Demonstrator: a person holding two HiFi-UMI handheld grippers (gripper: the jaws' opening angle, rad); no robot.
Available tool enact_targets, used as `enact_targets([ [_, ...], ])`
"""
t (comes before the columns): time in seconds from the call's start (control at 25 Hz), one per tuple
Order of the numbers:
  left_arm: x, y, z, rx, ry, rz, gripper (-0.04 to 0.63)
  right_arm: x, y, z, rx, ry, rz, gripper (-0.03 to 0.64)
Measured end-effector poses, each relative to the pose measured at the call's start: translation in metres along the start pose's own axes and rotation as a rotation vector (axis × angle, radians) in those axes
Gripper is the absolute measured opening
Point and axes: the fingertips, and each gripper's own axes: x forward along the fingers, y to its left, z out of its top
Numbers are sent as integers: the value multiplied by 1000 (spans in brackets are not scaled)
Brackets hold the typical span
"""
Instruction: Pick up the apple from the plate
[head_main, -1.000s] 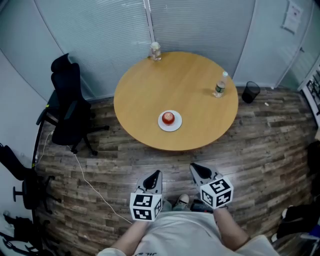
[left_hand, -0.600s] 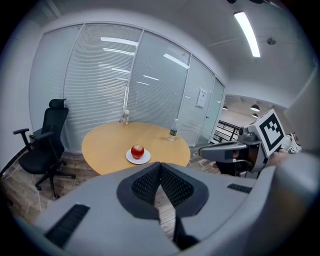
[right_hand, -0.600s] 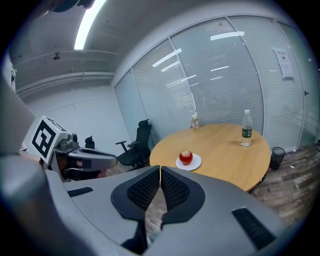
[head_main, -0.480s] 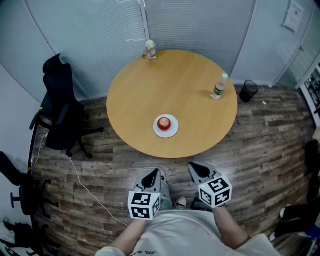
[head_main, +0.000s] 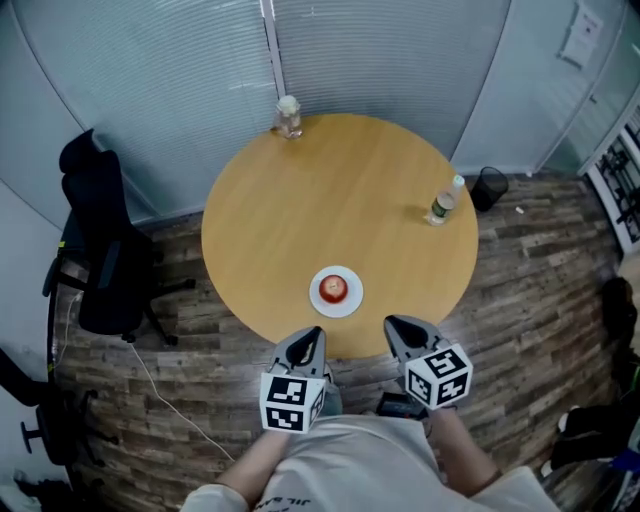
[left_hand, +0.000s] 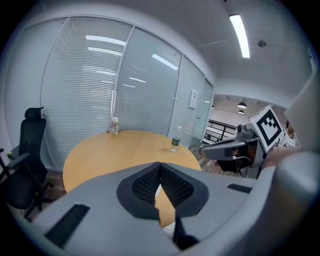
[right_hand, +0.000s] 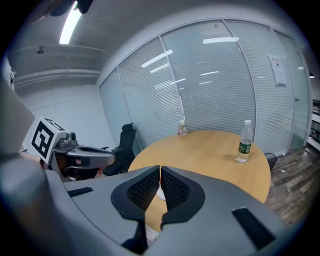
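A red apple (head_main: 334, 288) sits on a small white plate (head_main: 336, 304) near the front edge of the round wooden table (head_main: 300, 200). My left gripper (head_main: 311, 336) hangs at the table's near edge, just below and left of the plate, with its jaws shut and nothing between them. My right gripper (head_main: 394, 326) is level with it on the plate's right, jaws also together and empty. In both gripper views the closed jaws hide the apple; only a sliver of the plate (right_hand: 159, 193) shows past them.
A green-label water bottle (head_main: 443, 203) stands at the table's right edge, a small glass jar (head_main: 288, 118) at its far edge. A black office chair (head_main: 95, 250) is on the left, a black bin (head_main: 489, 186) behind the table on the right. A cable (head_main: 165, 385) trails over the wooden floor.
Both grippers have moved forward from over the floor to the table's near edge. The table and plate now sit closer in the head view. The jaws stayed shut.
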Motion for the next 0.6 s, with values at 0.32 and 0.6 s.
enact_targets([
  [0.32, 22, 42, 20, -19, 5, -23, 3, 37, 3, 34, -23, -18, -28, 32],
  [0.6, 41, 42, 28, -45, 12, -11, 3, 46, -18, 28, -1, 26, -21, 32],
])
